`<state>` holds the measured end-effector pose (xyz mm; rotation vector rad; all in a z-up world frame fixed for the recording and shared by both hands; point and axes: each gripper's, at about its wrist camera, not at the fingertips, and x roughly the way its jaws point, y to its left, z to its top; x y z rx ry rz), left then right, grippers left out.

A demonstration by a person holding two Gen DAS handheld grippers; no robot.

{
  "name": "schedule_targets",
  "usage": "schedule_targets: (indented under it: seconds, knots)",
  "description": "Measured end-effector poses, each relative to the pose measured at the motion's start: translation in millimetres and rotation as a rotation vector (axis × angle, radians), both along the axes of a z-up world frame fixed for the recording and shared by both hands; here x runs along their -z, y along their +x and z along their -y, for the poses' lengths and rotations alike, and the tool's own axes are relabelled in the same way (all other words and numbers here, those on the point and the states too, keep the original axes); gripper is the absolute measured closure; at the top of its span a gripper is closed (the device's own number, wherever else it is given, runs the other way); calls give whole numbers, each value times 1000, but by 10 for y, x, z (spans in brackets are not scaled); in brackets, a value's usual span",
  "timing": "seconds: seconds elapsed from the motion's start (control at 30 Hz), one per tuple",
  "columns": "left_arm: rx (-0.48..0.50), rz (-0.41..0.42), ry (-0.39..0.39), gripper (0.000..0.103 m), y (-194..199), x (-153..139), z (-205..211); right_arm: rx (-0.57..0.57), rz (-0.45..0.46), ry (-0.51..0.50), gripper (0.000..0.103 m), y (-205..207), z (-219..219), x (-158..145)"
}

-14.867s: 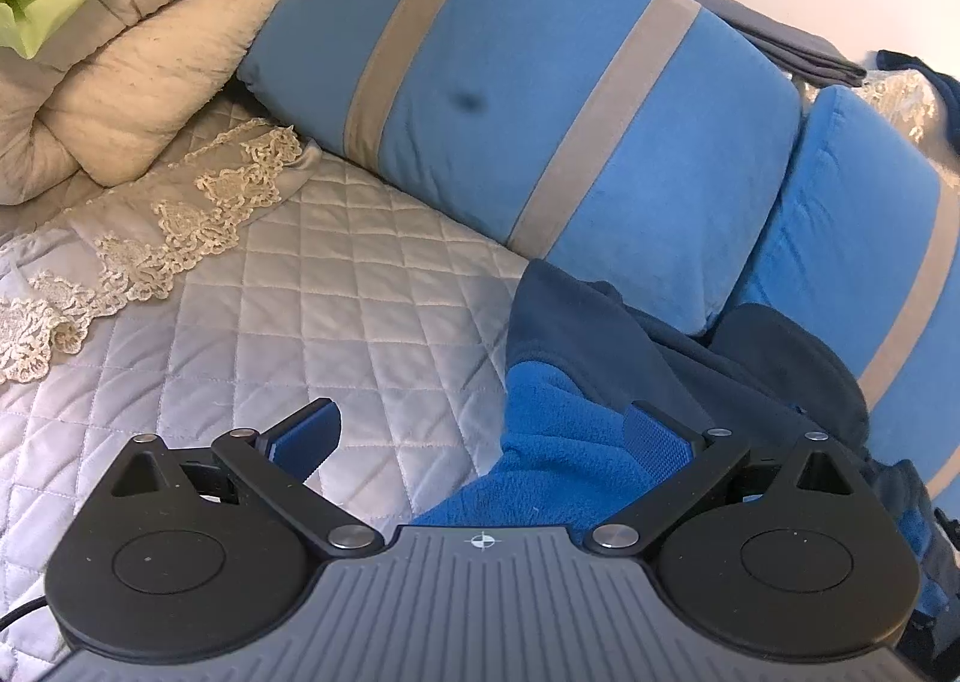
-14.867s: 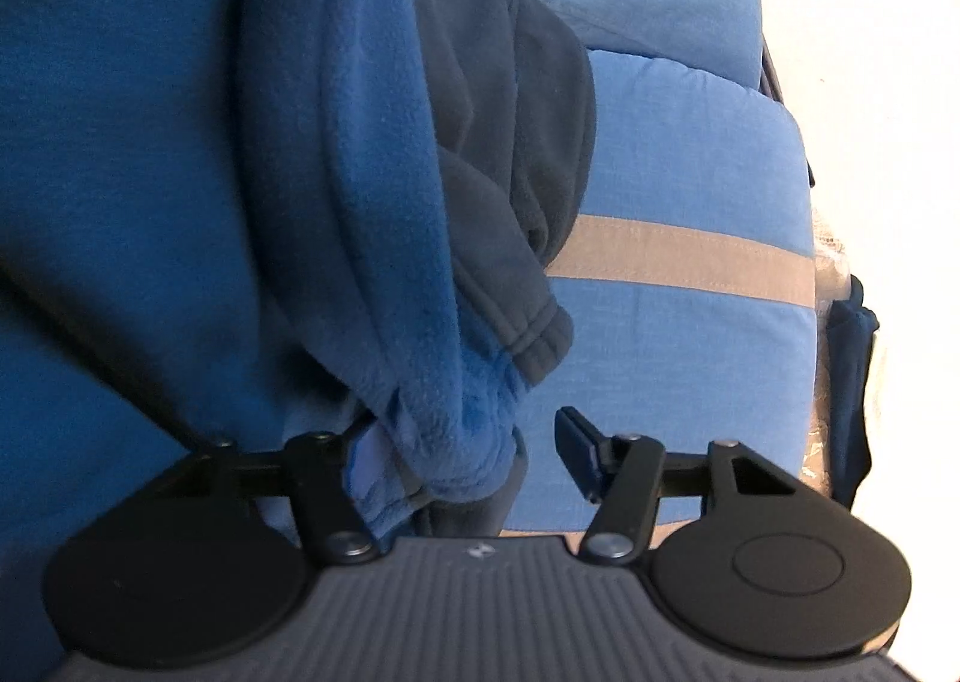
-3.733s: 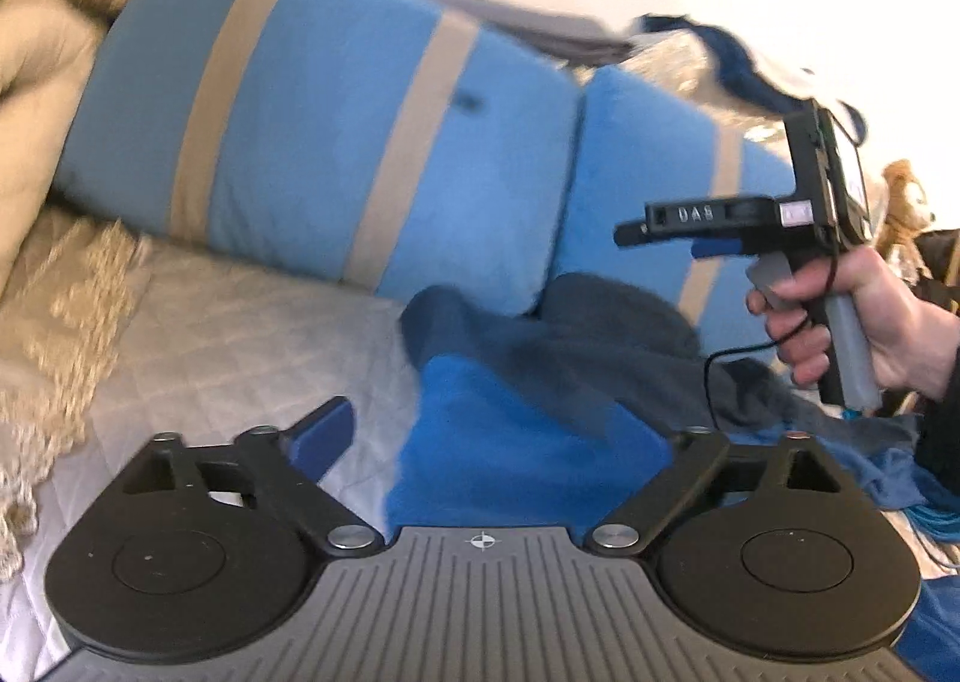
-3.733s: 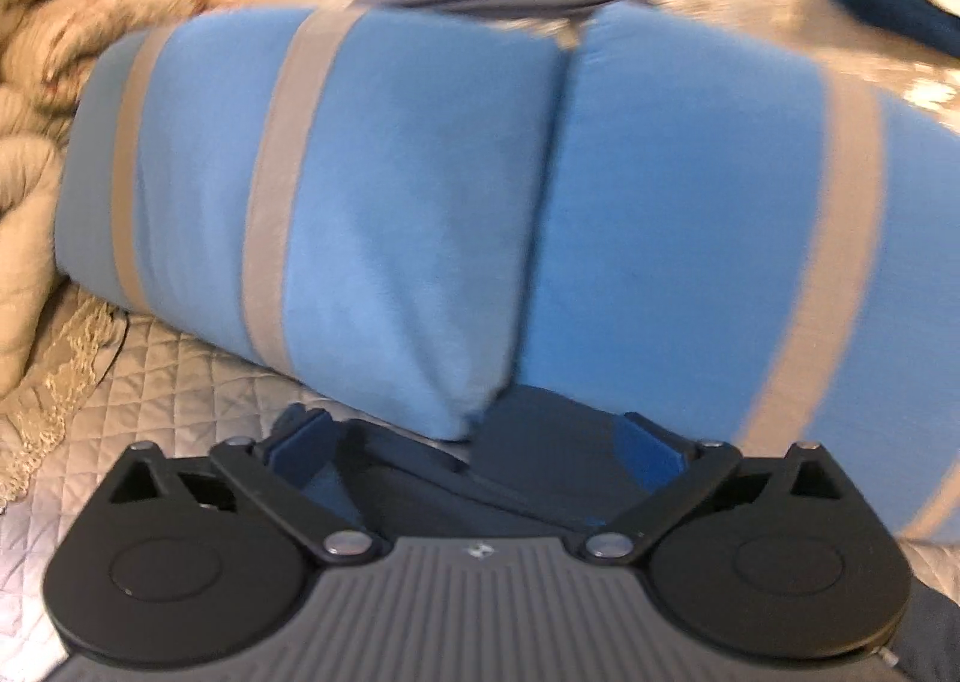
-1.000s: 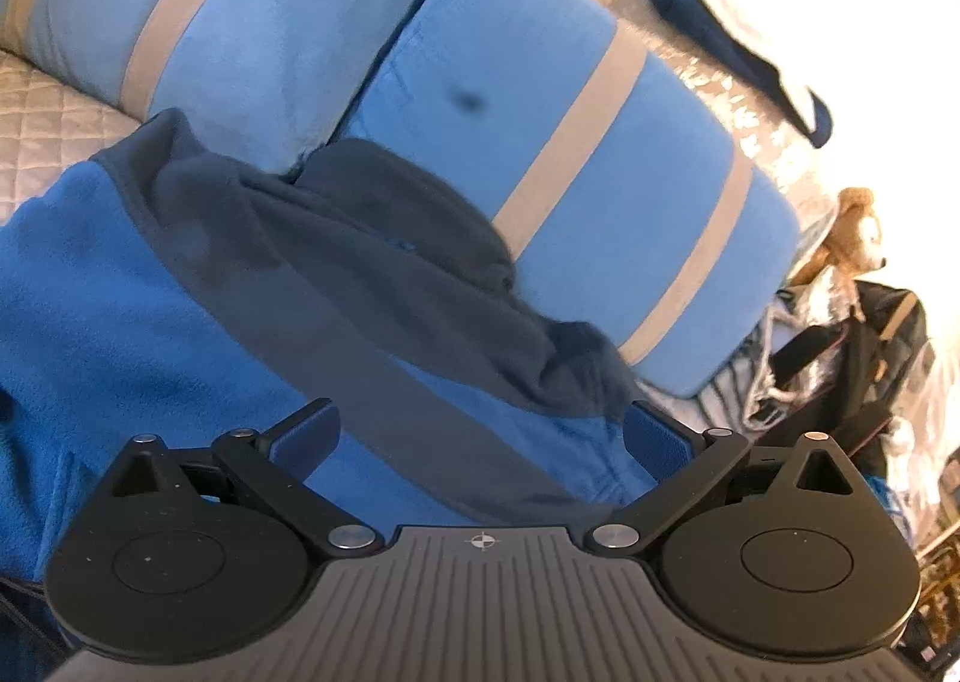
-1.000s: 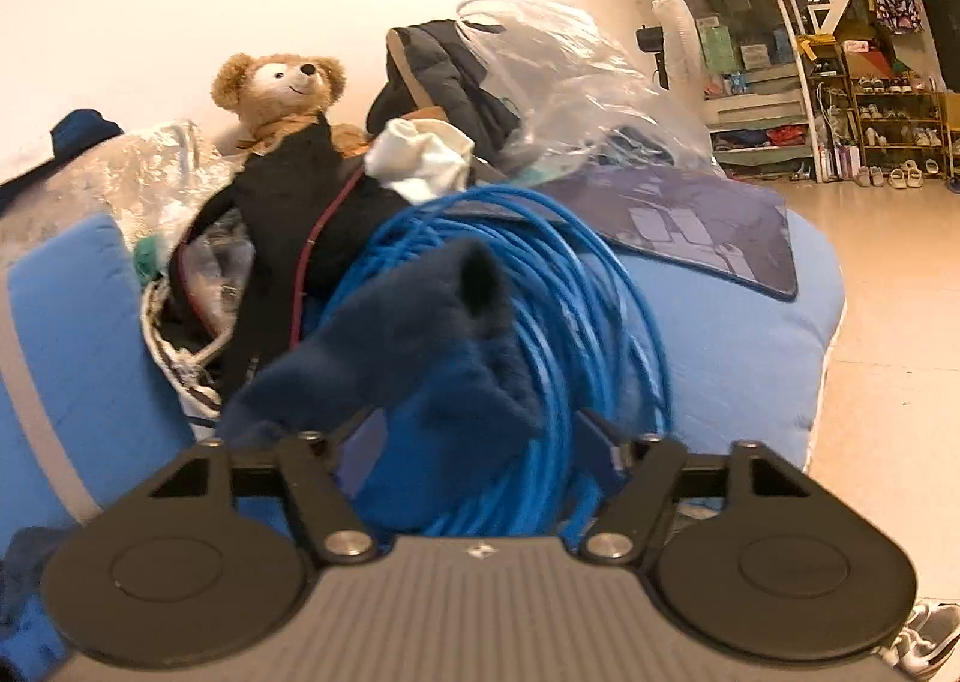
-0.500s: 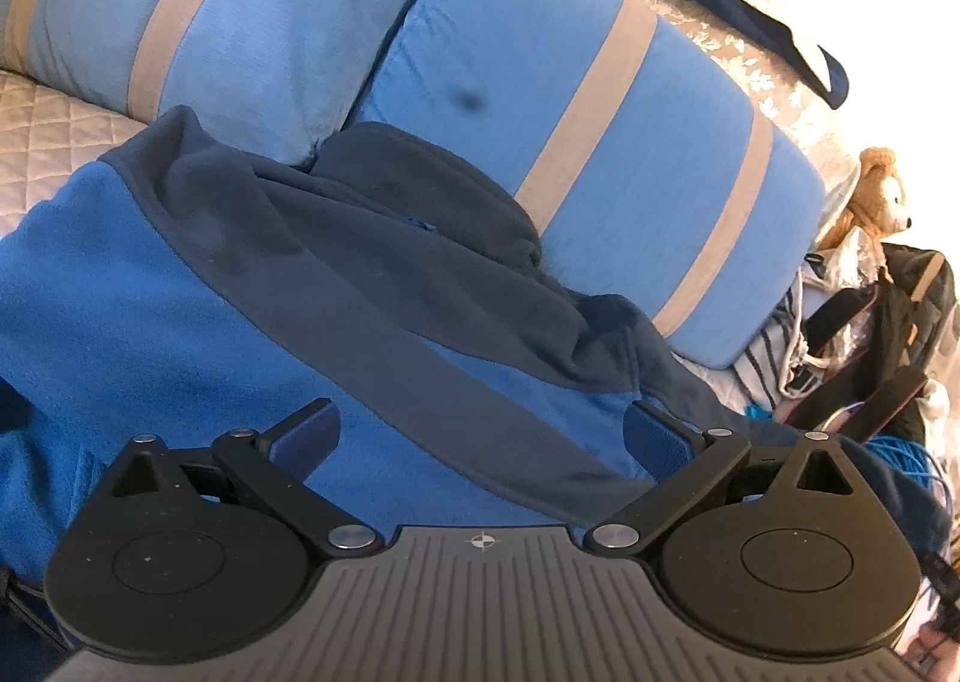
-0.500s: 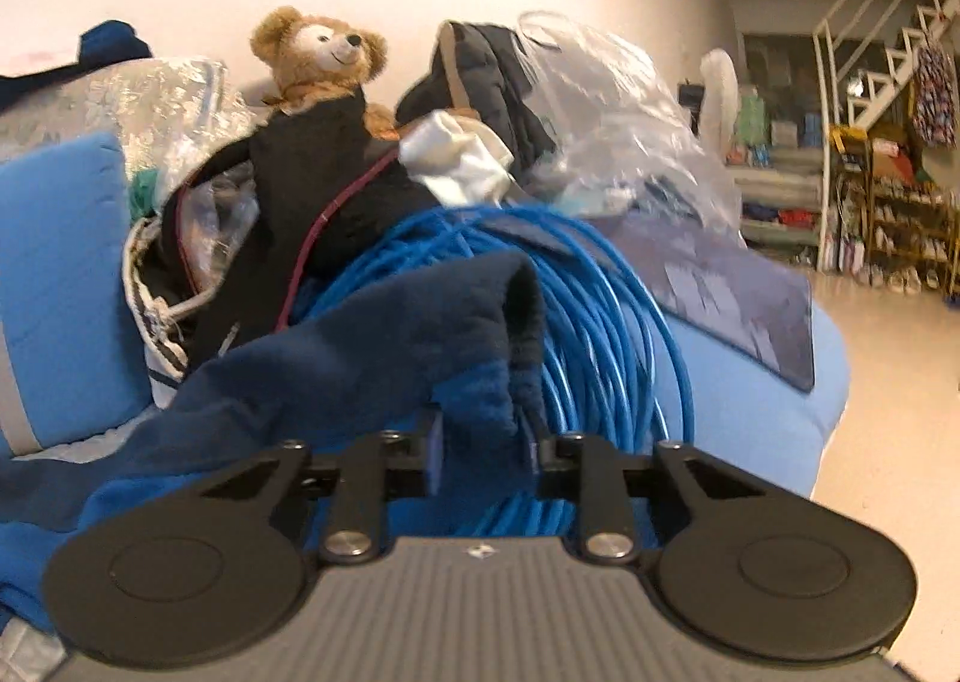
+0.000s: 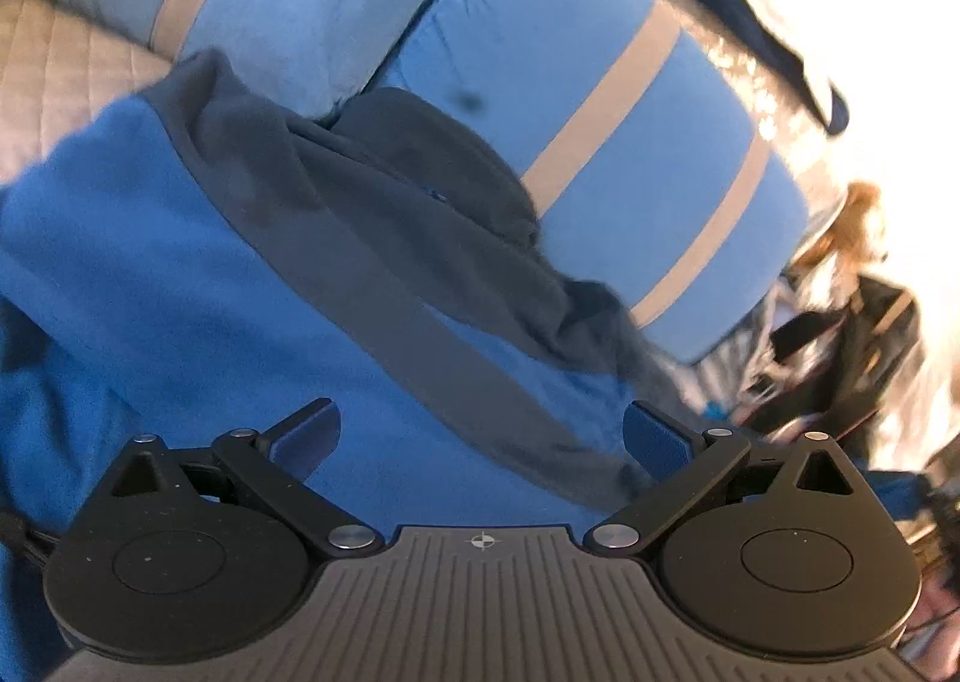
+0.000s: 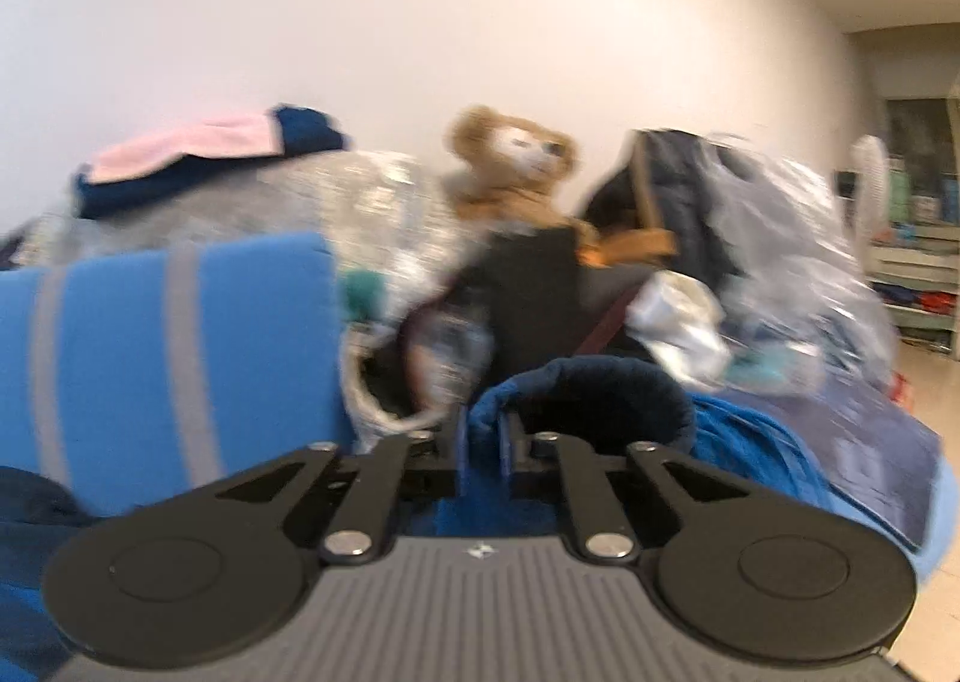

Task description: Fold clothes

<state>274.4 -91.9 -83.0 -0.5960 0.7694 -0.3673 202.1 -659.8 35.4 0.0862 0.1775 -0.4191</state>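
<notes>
We noticed the fleece top [image 9: 180, 274] was bright blue with a dark navy band and hood, and its cuff [image 10: 600, 382] looked the same navy over blue. Both pillows [image 9: 630, 154] were sky blue with tan stripes. The bedspread [image 9: 54, 58] was pale beige, quilted in diamonds. The teddy bear [image 10: 516, 160] was golden brown with a white face, and the wall [image 10: 420, 22] plain white.
</notes>
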Motion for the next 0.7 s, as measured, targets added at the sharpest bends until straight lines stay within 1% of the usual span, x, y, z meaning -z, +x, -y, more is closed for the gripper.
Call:
schedule_targets:
  seconds: [0.13, 0.23, 0.43, 0.53, 0.7]
  knots:
    - [12, 8, -9, 0, -23, -13, 8, -110, -16, -10, 96, 176, -374, -142]
    - [24, 9, -32, 0, -23, -19, 10, -193, -40, -30, 96, 292, -674, -160]
    - [42, 1, -72, 0, -22, -28, -5, -377, -83, -72, 97, 426, -1319, -125]
    - [53, 0, -110, 0, -23, -28, -24, -484, -113, -79, 97, 496, -1669, -101]
    - [53, 15, -140, 0, -40, -49, -49, -641, -169, -109, 97, 610, -2285, 44]
